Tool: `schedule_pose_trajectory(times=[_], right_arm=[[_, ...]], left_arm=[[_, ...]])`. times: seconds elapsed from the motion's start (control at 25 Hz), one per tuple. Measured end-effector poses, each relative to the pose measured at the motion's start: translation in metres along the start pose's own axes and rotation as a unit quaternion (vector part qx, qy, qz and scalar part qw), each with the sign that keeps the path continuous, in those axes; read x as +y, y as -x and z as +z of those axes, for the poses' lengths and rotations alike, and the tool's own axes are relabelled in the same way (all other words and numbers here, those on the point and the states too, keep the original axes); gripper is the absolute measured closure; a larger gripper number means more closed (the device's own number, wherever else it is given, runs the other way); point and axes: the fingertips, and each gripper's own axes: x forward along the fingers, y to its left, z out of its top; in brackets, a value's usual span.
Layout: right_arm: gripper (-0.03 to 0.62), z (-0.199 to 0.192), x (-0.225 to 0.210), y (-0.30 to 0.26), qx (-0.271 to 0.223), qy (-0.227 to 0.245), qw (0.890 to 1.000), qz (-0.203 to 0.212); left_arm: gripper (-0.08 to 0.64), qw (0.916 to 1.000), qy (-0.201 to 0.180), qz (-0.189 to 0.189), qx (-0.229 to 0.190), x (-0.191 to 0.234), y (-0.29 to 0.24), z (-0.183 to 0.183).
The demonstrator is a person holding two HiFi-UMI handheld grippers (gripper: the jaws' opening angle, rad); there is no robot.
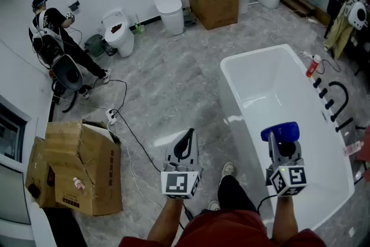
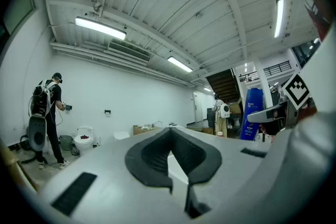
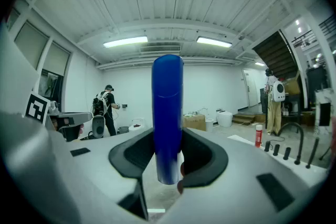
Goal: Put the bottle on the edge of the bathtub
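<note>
A tall blue bottle (image 1: 280,131) stands upright between the jaws of my right gripper (image 1: 282,146), which is shut on it. I hold it over the near end of the white bathtub (image 1: 254,55). In the right gripper view the bottle (image 3: 167,113) fills the middle, and both dark pads of the right gripper (image 3: 168,157) press on its sides. My left gripper (image 1: 186,139) hangs over the grey floor left of the tub, its jaws shut with nothing in them. The left gripper view shows the same closed left gripper (image 2: 170,160), with the blue bottle (image 2: 252,113) off to the right.
A red bottle (image 1: 313,65) and a black faucet (image 1: 338,98) sit on the tub's far rim. An open cardboard box (image 1: 81,165) lies at the left with a cable (image 1: 130,130) across the floor. A person (image 1: 55,37), toilets (image 1: 119,32) and another box (image 1: 212,3) line the back wall.
</note>
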Motion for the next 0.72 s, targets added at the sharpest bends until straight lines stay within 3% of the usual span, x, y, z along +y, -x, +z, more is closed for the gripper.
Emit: schedule_pose_trajectory(times=[0.28,0.72], right_arm=[[0.445,0.001,-0.013,-0.097,-0.015,0.003,1.000,0.026],[0.445,0.024,-0.089,-0.246,-0.028,-0.017,0.999,0.039]], left_arm=[[0.554,0.9996,-0.006,0.027,-0.004,0.044,-0.071,-0.001],[0.554,0.9994,-0.012,0.033,0.003,0.056,-0.230,0.005]])
